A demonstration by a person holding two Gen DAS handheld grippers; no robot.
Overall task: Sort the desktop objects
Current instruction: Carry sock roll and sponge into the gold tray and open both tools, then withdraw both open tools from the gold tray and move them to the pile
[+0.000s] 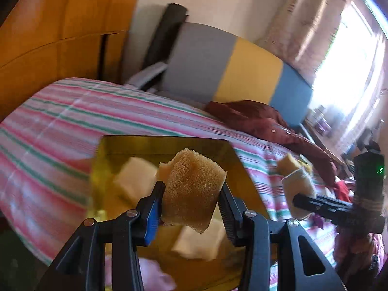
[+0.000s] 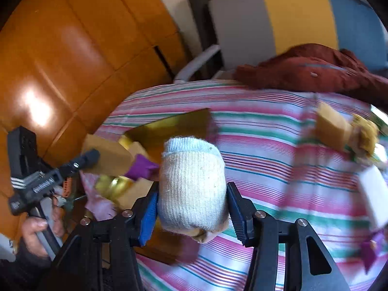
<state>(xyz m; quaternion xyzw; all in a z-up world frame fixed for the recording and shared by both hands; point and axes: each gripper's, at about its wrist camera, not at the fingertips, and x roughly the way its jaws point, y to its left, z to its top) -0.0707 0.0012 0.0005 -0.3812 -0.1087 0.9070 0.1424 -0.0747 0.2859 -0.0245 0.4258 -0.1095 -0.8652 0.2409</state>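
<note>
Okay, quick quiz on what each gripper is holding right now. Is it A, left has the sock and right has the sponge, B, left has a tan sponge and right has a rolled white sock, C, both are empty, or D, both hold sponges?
B: the left gripper clamps the tan sponge, and the right gripper clamps the rolled white sock.

Tan porous sponge (image 1: 191, 189), tilted, held above the yellow tray (image 1: 155, 143) containing white blocks (image 1: 134, 178). Rolled cream knit sock (image 2: 191, 189), upright, raised over the striped bed (image 2: 278, 150).
</note>
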